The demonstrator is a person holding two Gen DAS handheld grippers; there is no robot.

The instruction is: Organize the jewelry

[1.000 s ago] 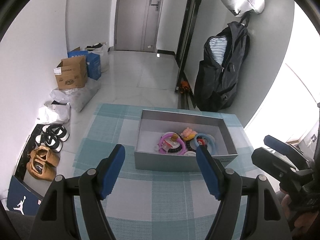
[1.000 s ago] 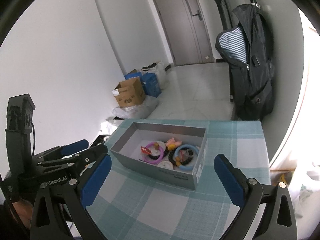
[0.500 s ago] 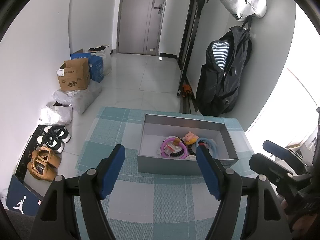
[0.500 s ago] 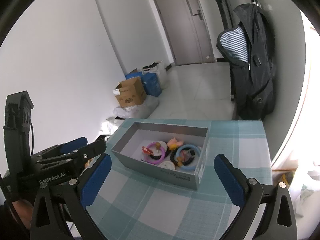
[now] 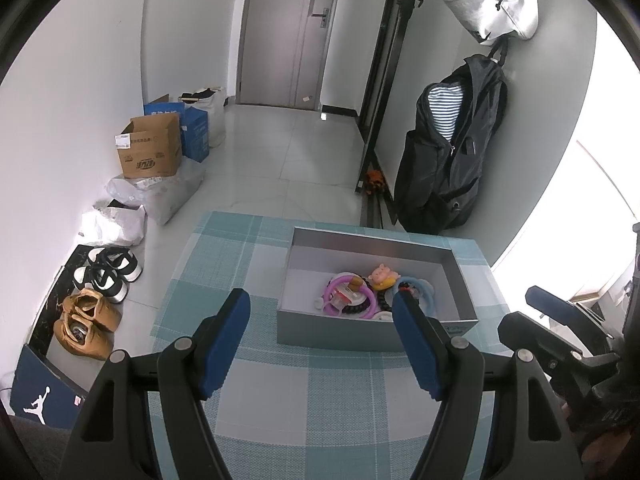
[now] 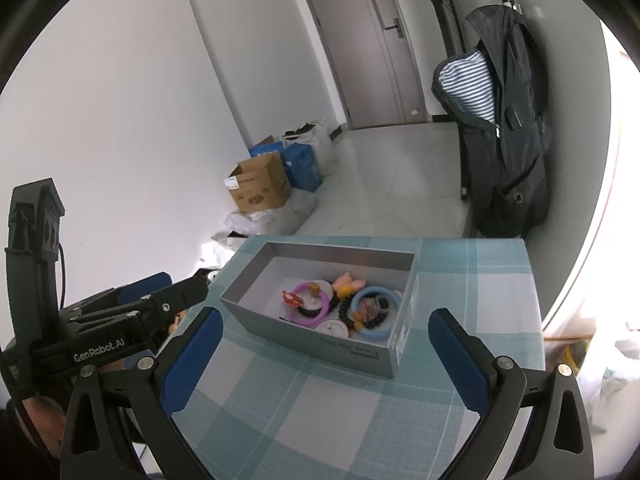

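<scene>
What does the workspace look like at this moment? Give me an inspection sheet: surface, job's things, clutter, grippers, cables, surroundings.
Surface: table under a teal and white checked cloth.
Job's things: open grey box on the cloth, holding a purple ring, a blue ring, a pink pig charm and black beaded pieces, piled toward one end.
Clutter: nothing seen on the cloth outside the box.
Grippers: left gripper and right gripper both open, empty, short of the box.
Cables: a thin black cable on the left gripper's body.
Surroundings: cardboard box, shoes and bags on the floor, black backpack hanging on the wall, closed door.
</scene>
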